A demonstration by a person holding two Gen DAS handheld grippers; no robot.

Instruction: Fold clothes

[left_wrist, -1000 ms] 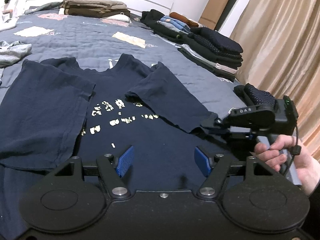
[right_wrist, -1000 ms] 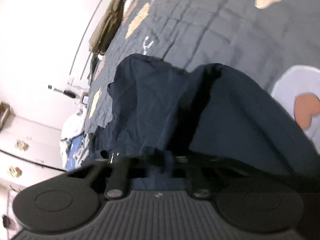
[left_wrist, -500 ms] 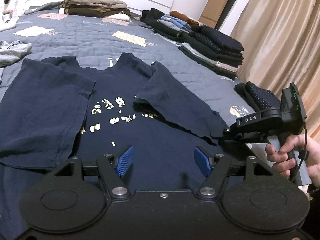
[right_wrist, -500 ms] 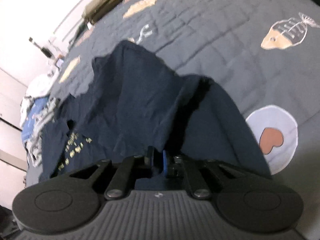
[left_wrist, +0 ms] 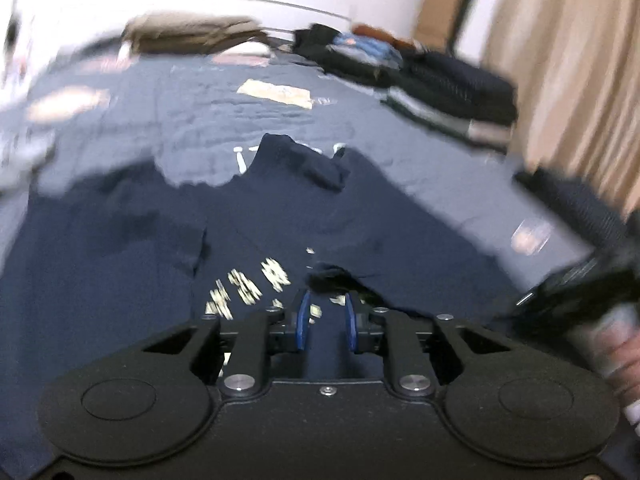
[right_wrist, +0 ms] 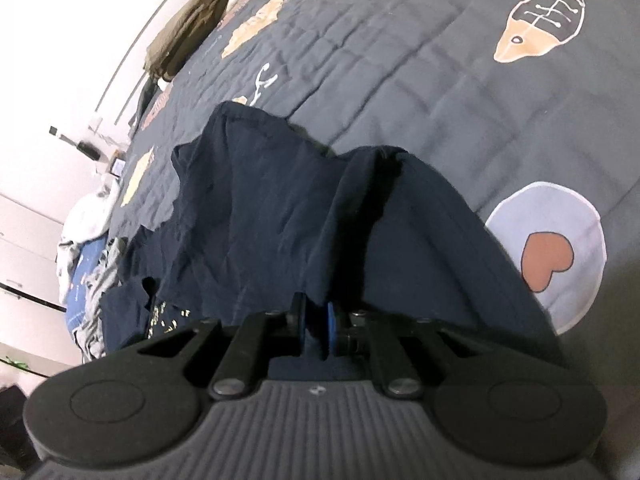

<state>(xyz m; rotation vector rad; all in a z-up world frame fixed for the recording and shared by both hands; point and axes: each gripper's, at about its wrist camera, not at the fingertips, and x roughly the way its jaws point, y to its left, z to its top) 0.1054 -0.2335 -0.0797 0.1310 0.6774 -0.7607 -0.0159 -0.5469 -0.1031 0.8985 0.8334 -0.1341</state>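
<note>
Both wrist views sit low and close over the bed (left_wrist: 280, 128), sharing the navy T-shirt (right_wrist: 280, 220) between them.

my left gripper (left_wrist: 325, 312) sits low and level, its blue pads (left_wrist: 301, 322) drawn close with a narrow gap between them; my right gripper (right_wrist: 316, 326) has its pads nearly together, pinching cloth, and my right hand (left_wrist: 624, 364) wraps its handle

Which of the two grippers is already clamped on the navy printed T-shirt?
The right gripper: its jaws pinch the navy printed T-shirt. The left gripper shows a gap.
</note>
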